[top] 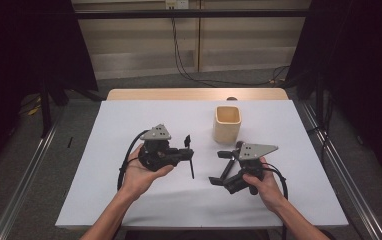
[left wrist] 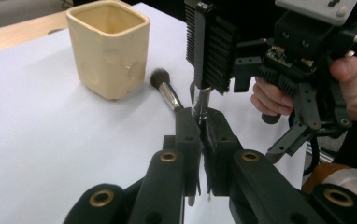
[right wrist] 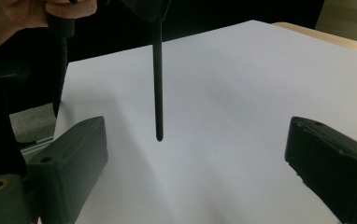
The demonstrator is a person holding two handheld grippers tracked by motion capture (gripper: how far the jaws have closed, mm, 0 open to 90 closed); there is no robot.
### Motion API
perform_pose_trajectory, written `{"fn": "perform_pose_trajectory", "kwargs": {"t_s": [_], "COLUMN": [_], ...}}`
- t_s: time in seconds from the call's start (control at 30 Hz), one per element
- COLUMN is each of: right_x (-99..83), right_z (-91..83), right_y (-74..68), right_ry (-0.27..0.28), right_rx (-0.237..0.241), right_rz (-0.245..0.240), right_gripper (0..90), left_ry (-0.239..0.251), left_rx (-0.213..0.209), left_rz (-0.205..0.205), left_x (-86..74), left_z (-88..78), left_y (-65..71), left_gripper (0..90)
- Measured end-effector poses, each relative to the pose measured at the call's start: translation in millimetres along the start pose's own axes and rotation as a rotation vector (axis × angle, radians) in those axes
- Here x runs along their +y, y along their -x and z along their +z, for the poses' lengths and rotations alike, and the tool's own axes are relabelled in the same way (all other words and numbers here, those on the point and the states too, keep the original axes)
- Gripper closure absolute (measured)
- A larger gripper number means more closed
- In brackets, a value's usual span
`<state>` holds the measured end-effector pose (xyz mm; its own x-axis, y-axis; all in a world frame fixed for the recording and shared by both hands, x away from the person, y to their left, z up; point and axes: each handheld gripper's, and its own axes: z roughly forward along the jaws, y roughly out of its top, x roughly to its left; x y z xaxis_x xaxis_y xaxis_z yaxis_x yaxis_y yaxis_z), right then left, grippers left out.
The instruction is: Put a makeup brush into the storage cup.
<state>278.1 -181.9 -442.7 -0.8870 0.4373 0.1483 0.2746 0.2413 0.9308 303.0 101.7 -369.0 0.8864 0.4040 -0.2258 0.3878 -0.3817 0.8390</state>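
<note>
Left claw (left wrist: 200, 140) clamped on makeup brush (left wrist: 167, 91), right claw (right wrist: 195, 154) wide open, empty

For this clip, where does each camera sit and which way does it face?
High view: above the person's side, facing forward and down on the table; forearms, both grippers.
Left gripper view: along shut jaws clamping the makeup brush, toward the cup and right gripper.
Right gripper view: between open jaws toward the brush handle.
Shared: brush, white table.

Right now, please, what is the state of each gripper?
Left gripper: shut on the makeup brush, gripped at its metal ferrule.
Right gripper: open, jaws wide apart, holding nothing.
</note>
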Motion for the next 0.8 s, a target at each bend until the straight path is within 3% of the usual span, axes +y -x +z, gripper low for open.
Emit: {"fn": "perform_pose_trajectory", "kwargs": {"t_s": [0.2, 0.3, 0.43, 0.67, 0.8], "right_x": [3.0, 5.9, 11.2, 18.2, 23.2], "right_z": [2.2, 2.8, 5.9, 15.4, 22.7], "right_y": [-4.6, -6.2, -9.9, -12.4, -14.7], "right_ry": [0.002, 0.013, 0.017, -0.009, -0.028], "right_rx": [0.007, 0.046, 0.052, 0.056, 0.035], "right_rz": [-0.003, -0.004, -0.010, -0.012, -0.008], "right_gripper": [4.2, 4.6, 6.9, 7.6, 8.1], "left_ry": [-0.028, -0.028, -0.034, -0.036, -0.033], "left_rx": [-0.013, -0.021, -0.021, -0.021, -0.021], "left_rz": [-0.003, -0.002, -0.001, -0.006, -0.006], "left_x": [-0.3, 0.9, 2.0, 2.0, 2.3], "left_z": [8.4, 10.7, 12.1, 12.5, 11.6], "left_y": [3.2, 3.9, 4.4, 5.0, 4.1], "left_gripper": [85.9, 85.9, 85.9, 85.9, 85.9]}}
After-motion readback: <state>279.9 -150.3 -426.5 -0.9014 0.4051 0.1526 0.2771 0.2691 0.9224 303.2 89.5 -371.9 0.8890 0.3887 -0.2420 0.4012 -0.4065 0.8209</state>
